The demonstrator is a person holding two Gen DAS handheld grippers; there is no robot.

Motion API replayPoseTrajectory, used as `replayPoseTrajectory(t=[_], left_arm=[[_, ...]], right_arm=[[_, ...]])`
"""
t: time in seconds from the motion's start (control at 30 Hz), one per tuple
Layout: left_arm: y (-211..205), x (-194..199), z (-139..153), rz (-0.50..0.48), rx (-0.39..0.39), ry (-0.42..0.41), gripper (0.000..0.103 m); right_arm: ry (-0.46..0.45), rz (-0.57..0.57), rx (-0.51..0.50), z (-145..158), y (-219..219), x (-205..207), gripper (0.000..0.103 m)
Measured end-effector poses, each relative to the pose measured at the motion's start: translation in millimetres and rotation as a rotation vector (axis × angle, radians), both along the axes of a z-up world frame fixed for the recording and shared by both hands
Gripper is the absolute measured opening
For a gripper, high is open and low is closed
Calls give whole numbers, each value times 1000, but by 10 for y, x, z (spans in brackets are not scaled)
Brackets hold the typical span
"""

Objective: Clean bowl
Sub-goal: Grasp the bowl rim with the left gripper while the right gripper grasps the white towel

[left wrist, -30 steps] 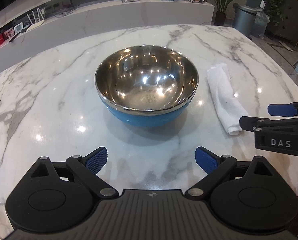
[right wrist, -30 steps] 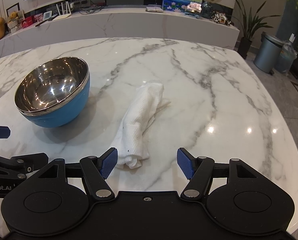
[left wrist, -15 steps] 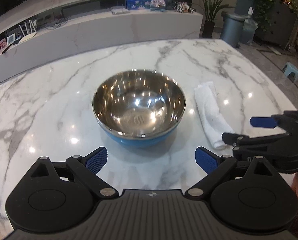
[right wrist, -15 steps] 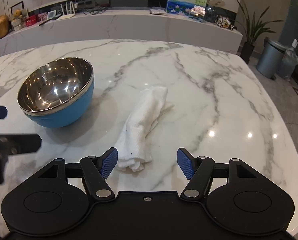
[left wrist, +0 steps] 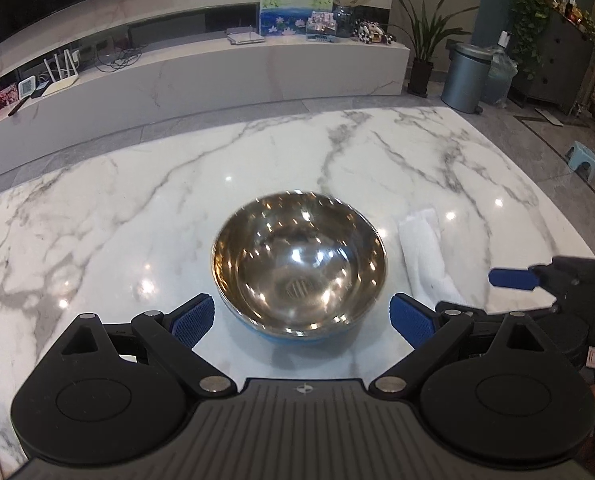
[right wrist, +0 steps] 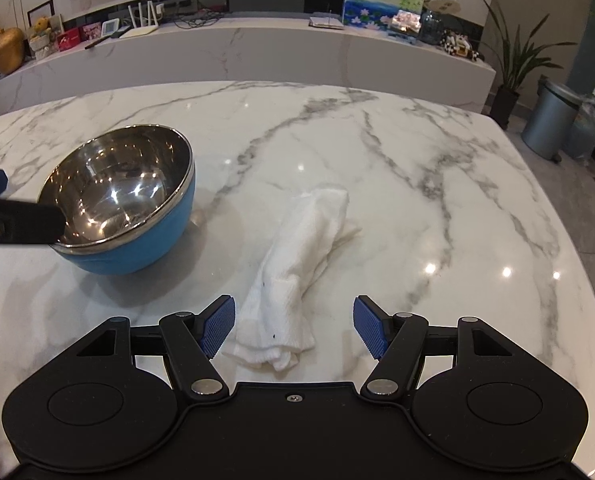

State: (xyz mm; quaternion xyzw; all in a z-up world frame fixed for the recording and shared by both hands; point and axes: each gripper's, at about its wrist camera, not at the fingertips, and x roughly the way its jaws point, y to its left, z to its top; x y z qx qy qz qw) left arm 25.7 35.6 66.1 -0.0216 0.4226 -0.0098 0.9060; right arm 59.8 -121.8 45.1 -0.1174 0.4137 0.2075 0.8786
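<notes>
Beside the bowl [right wrist: 125,200], apparently untouched, lies a towel [right wrist: 297,268].

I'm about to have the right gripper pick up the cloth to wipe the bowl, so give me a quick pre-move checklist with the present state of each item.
1. Right gripper open wide enough for the cloth: ok, nothing between the pads.
2. White cloth free to lift: ok, it lies rolled on the marble table, apart from the bowl.
3. Cloth lined up with the right gripper: ok, its near end lies just ahead of the open fingers.
4. Bowl upright and empty: ok.
5. Left gripper steadying the bowl: not ok, open and holding nothing.
6. Cloth clean: cannot tell, small dark specks show.
</notes>
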Motion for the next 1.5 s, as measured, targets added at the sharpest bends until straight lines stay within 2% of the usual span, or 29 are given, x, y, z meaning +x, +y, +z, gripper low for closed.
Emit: replayPoseTrajectory(t=[0.17,0.33,0.43,0.47,0.53,0.67,0.77,0.83,0.93,1.17,1.37,1.5], left_arm=[[111,145,-21,-3,-19,5,95],[258,278,-155,29,-30,29,91],[359,339,-223,48,-79,39,91],[420,383,-273,68,-119,56,91],[456,421,-319,69,-137,78,90],[481,453,-391,65,-153,111,73],[498,464,-432,68,-173,133,68],[507,465,-450,69,-179,143,63],[507,457,-467,71,-173,150,54],[508,437,-498,84,-161,152,37],[531,454,-503,94,-154,154,31],[525,453,-509,88,-146,160,31]], right_arm=[[8,8,7,39,21,69,63],[53,17,-3,31,73,208,61],[49,19,-35,18,124,293,60],[57,22,-33,6,134,322,59],[89,31,-25,-34,164,405,53],[107,35,-30,-106,210,469,44],[125,33,-21,-157,217,477,37],[126,37,-13,-183,215,461,27],[106,50,-17,-189,229,417,20],[38,126,-76,-164,369,279,14],[-66,165,13,246,365,161,14],[-80,245,87,480,479,132,14]])
